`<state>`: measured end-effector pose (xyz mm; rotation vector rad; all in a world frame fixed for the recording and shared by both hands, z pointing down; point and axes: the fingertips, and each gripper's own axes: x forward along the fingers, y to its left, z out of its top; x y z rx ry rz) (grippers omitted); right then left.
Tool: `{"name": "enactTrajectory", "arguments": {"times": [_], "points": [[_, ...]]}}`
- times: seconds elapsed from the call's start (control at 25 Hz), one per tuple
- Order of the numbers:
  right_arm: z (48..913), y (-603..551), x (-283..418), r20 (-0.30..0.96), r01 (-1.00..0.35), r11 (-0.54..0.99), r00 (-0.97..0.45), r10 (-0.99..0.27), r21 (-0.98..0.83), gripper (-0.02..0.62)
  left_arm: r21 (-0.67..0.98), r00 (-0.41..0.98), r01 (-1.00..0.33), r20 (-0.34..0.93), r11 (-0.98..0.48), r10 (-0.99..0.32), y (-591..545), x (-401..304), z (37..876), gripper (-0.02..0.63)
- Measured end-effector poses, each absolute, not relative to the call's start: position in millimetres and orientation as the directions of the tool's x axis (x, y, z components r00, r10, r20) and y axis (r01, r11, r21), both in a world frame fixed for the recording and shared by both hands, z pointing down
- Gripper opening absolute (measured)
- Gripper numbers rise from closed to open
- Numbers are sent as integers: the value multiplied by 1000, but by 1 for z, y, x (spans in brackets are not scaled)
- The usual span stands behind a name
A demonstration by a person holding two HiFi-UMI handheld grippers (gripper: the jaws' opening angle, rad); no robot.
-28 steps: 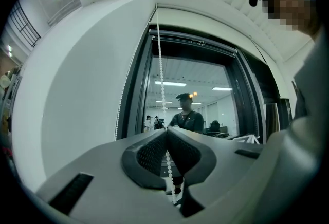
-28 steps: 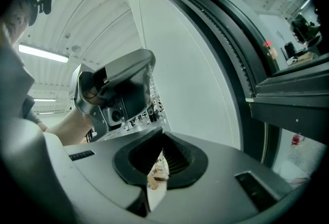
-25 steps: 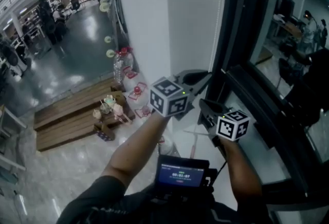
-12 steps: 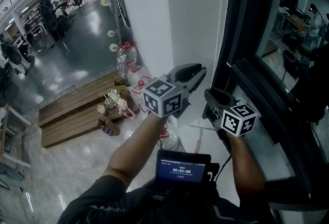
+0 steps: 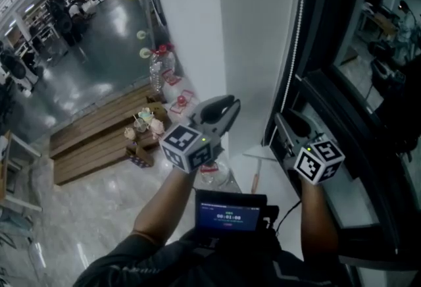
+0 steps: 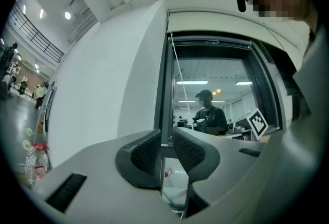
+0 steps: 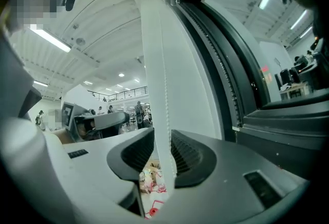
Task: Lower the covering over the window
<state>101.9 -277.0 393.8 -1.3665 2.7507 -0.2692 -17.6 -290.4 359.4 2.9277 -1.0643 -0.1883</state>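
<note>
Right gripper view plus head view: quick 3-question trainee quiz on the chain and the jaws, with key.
1. True or false: the left gripper holds the bead chain.
2. What runs between the right gripper's jaws? A) bead chain B) a towel C) nothing
3. Do the right jaws press on the chain?
Key: 1 false, its jaws are empty. 2 A. 3 No: they stand apart, having just been opening, with the chain loose between them.
</note>
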Motion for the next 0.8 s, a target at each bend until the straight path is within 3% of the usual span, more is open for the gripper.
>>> {"name": "enactTrajectory", "arguments": {"times": [0.2, 0.32, 0.48, 0.8], "points": [[387, -268, 108, -1, -803, 570, -578, -816, -173, 107, 68, 727, -672, -129, -737, -675, -276, -41, 362, 0], [382, -254, 112, -11, -820, 541, -549, -836, -188, 75, 72, 720, -671, -175, -738, -672, -266, -54, 363, 0], [382, -234, 108, -4, -838, 517, -525, -851, -176, 26, 59, 740, -664, -89, -746, -666, -254, -61, 379, 0], [389, -205, 108, 35, -885, 449, -456, -890, -121, 23, 78, 747, -658, -54, -749, -663, -243, -86, 397, -2]]}}
